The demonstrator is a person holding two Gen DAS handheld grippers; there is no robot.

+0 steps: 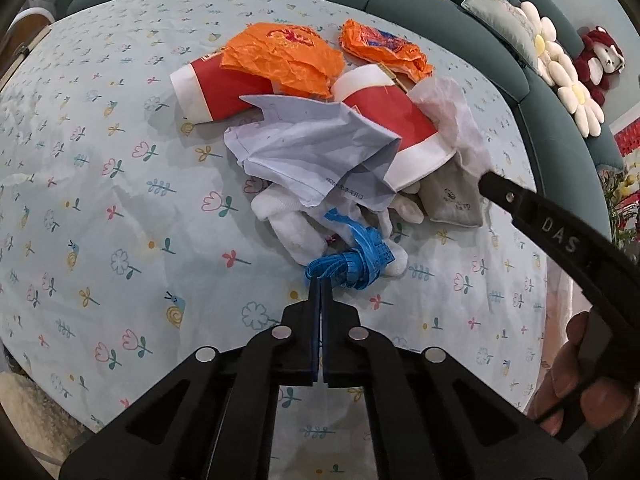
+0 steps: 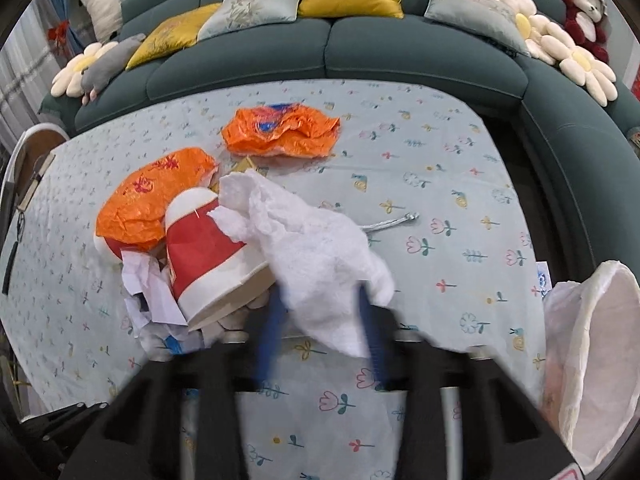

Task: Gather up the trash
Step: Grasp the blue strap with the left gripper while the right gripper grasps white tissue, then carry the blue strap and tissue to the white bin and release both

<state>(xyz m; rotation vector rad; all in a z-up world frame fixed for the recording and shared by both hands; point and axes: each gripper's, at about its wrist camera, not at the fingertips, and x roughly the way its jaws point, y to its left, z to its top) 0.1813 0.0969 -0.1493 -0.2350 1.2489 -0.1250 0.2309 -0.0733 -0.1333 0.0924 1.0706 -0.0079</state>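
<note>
On a desk (image 1: 120,200) under a flowered cloth, the left tool (image 1: 320,282) is pinching shut on the near edge of a blue measuring tape (image 1: 352,266), at 6 o'clock of the trash pile. Only the left view is showing that tape, a grey pouch (image 1: 452,204) whose print is too small to read, and the person's hand (image 1: 580,384) holding the other tool's arm, lettered "DAS". Only the right view is showing a white bag (image 2: 592,340) gaping at 4 o'clock. There the right tool (image 2: 320,304), blurred, is straddling a white tissue (image 2: 312,240) lying against a red paper cup (image 2: 204,252); the tissue is hiding its tips, so whether it is gripping cannot be told. Orange wrappers (image 2: 280,132) are lying at 12 o'clock.
</note>
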